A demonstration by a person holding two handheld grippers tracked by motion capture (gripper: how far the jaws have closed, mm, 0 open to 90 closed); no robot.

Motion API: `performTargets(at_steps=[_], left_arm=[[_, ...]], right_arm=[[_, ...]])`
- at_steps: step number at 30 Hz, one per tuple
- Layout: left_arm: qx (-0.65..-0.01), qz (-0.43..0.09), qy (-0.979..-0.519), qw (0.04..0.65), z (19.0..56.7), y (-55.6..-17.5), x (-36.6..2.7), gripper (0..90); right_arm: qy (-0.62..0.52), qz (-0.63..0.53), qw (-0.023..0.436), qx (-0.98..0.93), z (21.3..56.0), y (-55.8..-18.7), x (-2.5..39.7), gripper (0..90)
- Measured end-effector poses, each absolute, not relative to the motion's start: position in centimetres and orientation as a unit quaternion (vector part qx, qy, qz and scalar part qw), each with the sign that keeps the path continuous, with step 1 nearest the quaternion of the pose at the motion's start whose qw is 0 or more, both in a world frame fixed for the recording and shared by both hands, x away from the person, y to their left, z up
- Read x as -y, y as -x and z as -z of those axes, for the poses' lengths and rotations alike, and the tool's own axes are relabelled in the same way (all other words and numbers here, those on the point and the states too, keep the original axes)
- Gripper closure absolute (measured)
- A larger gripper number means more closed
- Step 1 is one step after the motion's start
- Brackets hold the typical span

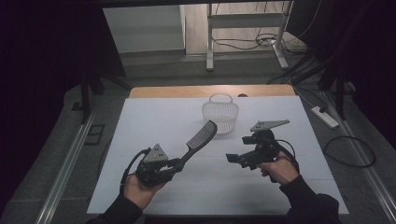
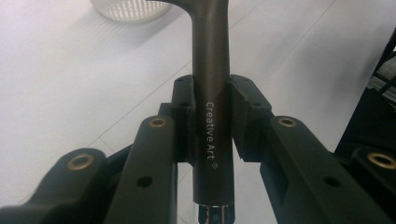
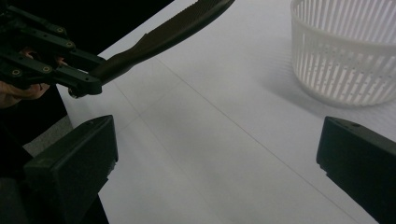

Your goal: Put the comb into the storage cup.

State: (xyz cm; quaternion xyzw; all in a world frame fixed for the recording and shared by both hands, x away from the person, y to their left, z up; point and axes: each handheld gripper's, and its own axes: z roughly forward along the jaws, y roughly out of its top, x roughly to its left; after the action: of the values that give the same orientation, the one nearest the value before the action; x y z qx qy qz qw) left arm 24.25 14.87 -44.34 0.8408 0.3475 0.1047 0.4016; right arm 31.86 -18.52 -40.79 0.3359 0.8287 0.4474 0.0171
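Note:
A black brush (image 1: 201,136) with a long handle and a toothed head is held clear of the white table (image 1: 154,116), pointing up and right toward a white slatted basket (image 1: 220,112). My left gripper (image 1: 180,163) is shut on its handle; in the left gripper view both jaws clamp the handle (image 2: 212,107), which is printed "Creative Art". My right gripper (image 1: 233,159) hovers to the right of the brush, open, and the right gripper view shows bare table between its fingers (image 3: 217,149). That view also has the brush (image 3: 163,30) at upper left and the basket (image 3: 345,56) at upper right.
The basket stands near the table's far edge, where a wooden strip (image 1: 210,91) shows. Beyond it are a metal frame's legs (image 1: 210,46) and cables on the floor. A power strip (image 1: 325,116) and a looped cable (image 1: 348,151) lie to the right of the table.

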Motion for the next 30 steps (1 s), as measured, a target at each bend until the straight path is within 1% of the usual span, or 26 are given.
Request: performTargets(at_steps=[8,22,26,30], left_arm=[[-0.342,-0.099,-0.843,0.403,44.4,-24.4,-14.4,72.4],[-0.339,-0.098,-0.842,0.407,44.4,-24.4,-14.1,72.4],[-0.338,-0.098,-0.842,0.408,44.4,-24.4,-14.0,72.4],[-0.336,-0.097,-0.843,0.409,44.4,-24.4,-13.9,72.4]], right_arm=[[-0.339,-0.448,0.009,-0.827,40.5,-32.7,17.3,0.0],[-0.351,-0.436,-0.021,-0.828,40.3,-34.0,14.9,0.0],[-0.351,-0.432,-0.020,-0.831,40.2,-34.3,14.2,0.0],[-0.357,-0.431,-0.031,-0.828,40.2,-34.8,13.6,0.0]])
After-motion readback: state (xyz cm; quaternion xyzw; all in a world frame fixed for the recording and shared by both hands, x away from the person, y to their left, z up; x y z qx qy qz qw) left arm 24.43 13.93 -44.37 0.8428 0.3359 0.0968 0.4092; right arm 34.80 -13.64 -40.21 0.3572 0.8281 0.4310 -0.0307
